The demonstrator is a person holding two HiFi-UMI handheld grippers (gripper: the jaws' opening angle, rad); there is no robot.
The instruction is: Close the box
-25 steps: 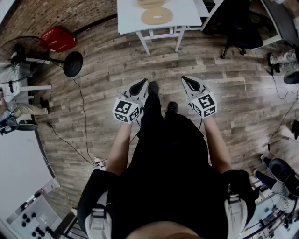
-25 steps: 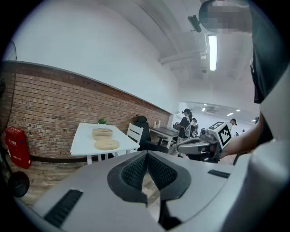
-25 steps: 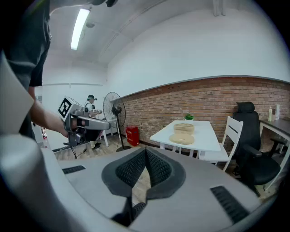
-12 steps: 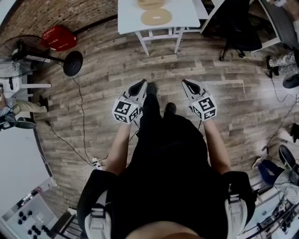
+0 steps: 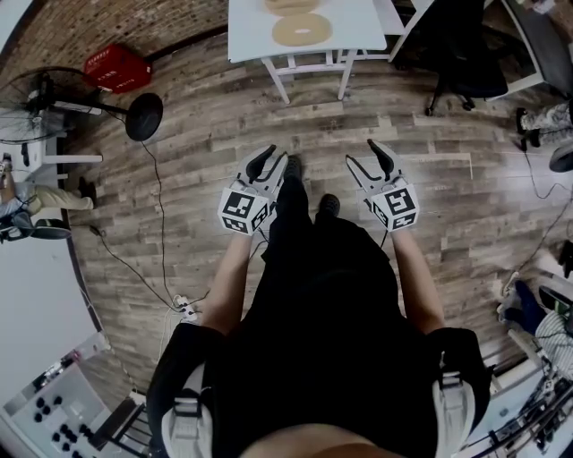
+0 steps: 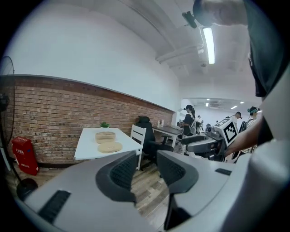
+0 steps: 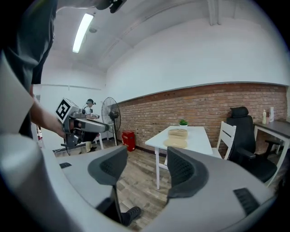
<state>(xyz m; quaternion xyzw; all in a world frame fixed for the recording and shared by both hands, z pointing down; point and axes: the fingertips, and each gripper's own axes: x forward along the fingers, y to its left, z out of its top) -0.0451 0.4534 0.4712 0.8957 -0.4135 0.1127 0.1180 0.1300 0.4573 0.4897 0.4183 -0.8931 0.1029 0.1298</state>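
The left gripper (image 5: 269,162) and right gripper (image 5: 365,156) are held over a wooden floor (image 5: 206,125). Both are empty, and their jaws have just been opening apart. A round box (image 7: 177,133) sits on a white table (image 5: 358,36) well ahead.

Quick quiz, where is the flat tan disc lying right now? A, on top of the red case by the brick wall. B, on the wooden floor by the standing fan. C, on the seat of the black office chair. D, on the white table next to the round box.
D: the flat tan disc lies on the white table, right beside the round box, not on the floor, the chair or the case.
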